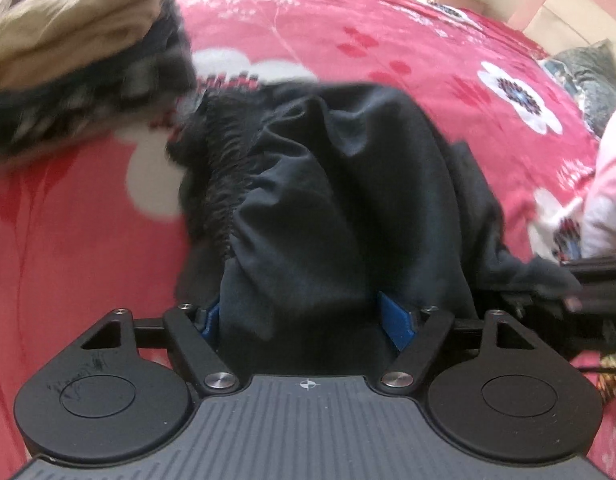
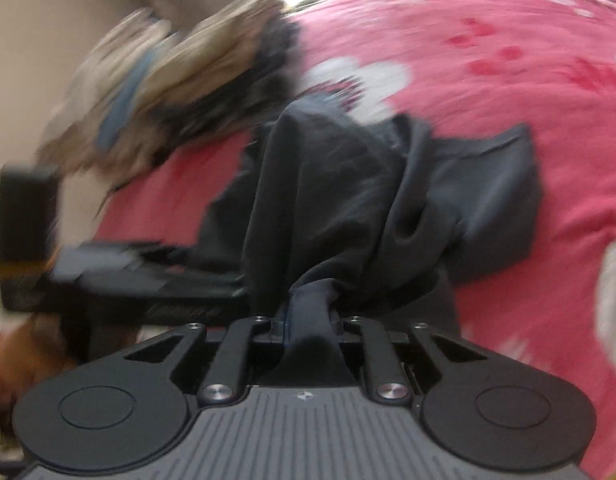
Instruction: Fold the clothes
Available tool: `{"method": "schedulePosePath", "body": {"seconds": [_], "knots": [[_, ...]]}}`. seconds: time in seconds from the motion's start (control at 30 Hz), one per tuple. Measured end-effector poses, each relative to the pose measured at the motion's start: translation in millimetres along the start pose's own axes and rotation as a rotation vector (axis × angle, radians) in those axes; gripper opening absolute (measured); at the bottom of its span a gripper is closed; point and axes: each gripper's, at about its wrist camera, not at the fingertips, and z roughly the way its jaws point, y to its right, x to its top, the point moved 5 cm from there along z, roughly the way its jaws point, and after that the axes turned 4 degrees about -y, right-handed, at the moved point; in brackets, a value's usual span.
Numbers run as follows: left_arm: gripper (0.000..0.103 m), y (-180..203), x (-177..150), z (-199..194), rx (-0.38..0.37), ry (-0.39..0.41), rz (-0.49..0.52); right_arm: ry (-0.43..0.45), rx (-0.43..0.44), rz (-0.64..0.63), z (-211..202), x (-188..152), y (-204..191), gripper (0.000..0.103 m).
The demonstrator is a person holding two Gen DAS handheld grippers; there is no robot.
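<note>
R gripper (image 2: 305,326) is pinched tight on a bunched fold of the black, thin-fabric garment (image 2: 348,200). L gripper (image 1: 308,316) is wide, cloth between the blue pads, prob. not yet clamped. Garment lies crumpled on the red floral bedspread (image 1: 388,40); clamp L fully, then pull corners apart w/ even tension.

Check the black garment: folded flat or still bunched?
Bunched. The black garment lies heaped in deep creases on the red bedspread, one gathered end pinched in the right hand-held gripper.

Soft daylight, heavy motion blur, fisheye-bent edges.
</note>
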Motion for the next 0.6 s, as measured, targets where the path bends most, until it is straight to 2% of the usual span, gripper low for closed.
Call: {"method": "schedulePosePath", "body": {"seconds": [0.17,0.33,0.5,0.6], "knots": [[0.077,-15,-38,-15,0.034,-0.051,-0.015,-0.068,-0.066,-0.093,12,-44,-33,0.017],[0.081,-40,-61,-38,0.068,-0.053,-0.086,-0.080,-0.141,-0.153,7,-69,-38,0.016],[0.083,-54,-64,-59,0.104,-0.005,-0.132,-0.054,-0.232,-0.142,-14,-76,-27,0.016],[0.084,-58,-65,-67,0.105,0.022,-0.154,-0.029,-0.328,-0.119,-25,-68,-18,0.017]]}}
